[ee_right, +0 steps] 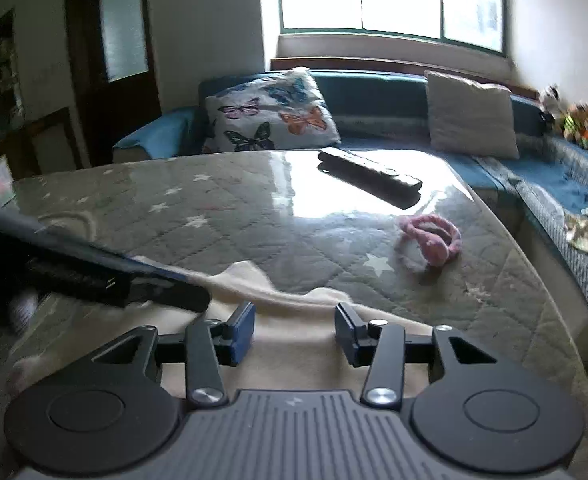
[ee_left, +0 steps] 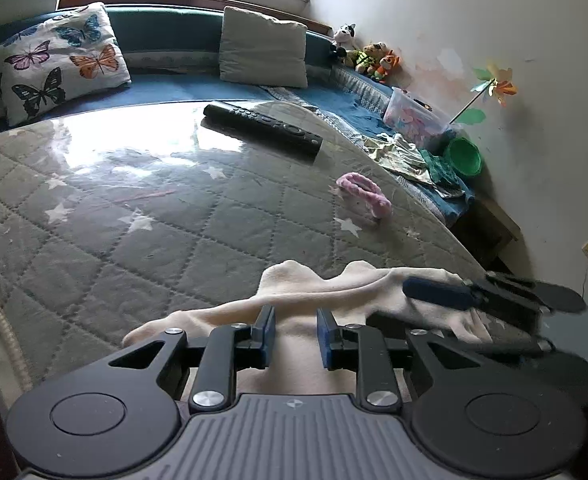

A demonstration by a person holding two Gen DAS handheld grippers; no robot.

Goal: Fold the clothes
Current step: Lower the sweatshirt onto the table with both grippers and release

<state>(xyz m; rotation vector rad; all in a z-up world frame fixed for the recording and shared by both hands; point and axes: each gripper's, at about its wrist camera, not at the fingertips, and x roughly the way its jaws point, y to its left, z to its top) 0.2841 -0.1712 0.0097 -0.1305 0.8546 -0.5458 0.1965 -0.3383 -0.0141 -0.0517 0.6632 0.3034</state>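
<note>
Cream garment (ee_left: 314, 292), soft and crumpled, lies along the near edge of a table whose grey quilted star-print cover (ee_left: 134, 208) sits under a glossy clear sheet; it fills the lower centre of both wrist views. Only one garment lies on the table. What kind of clothing it is cannot be told from here.

Left gripper (ee_left: 296, 330) sits low over the cloth at the bottom centre of its view, blue pads parted with a narrow gap, cream fabric showing between them but not pinched. Right gripper (ee_right: 294, 330) is likewise low over the cloth, its pads set somewhat wider apart and closed on nothing. Each tool also appears in the other's view, blurred, at the side of the frame.

Judging by this, the step in hand is taking hold of the garment before a fold. The next move probably calls for each tool to close on an edge or corner, then lift and spread the cloth flat.

Counted on the table: one black remote control (ee_left: 262, 128) in the upper middle, and one pink fluffy loop (ee_left: 364, 194), perhaps a hair band, right of centre. Behind, on a blue bench seat: two cushions, one butterfly-print cushion (ee_left: 58, 60) at upper left and one plain grey cushion (ee_left: 262, 46) beside it.
</note>
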